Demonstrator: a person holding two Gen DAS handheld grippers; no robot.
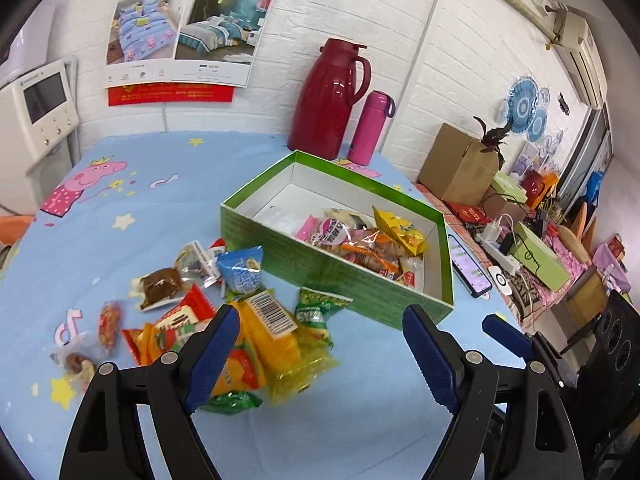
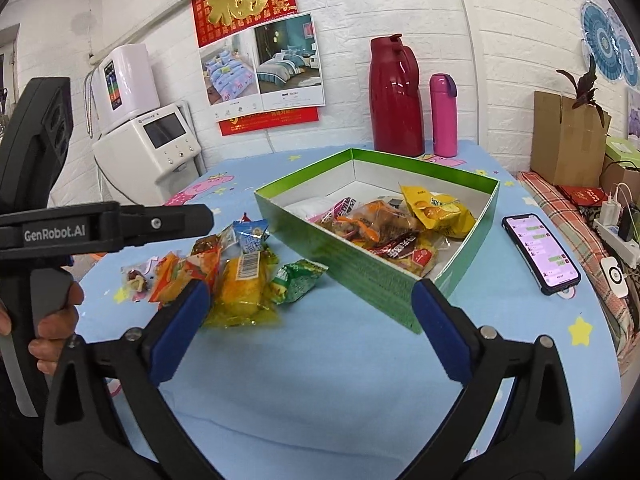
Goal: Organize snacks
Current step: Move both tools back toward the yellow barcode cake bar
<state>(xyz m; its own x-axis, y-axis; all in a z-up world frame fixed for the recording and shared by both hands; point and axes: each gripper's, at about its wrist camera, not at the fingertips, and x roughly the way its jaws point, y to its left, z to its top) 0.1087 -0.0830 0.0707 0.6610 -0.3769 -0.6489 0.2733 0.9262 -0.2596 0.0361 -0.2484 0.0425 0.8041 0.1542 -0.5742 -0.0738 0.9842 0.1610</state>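
Fingers [image 1: 430, 360] on both your grippers were spread wide, grasping nothing: left gripper [image 1: 320, 364] over the loose snacks [image 1: 256, 332], right gripper [image 2: 312, 332] nearer the green box [image 2: 372, 276]. Those snacks lay scattered on the surface [image 2: 320, 400] just left of the box, which already held more packets [image 1: 372, 240]. A phone [image 2: 540, 252] lay right of it; two flasks [image 2: 416, 96] stood beyond.
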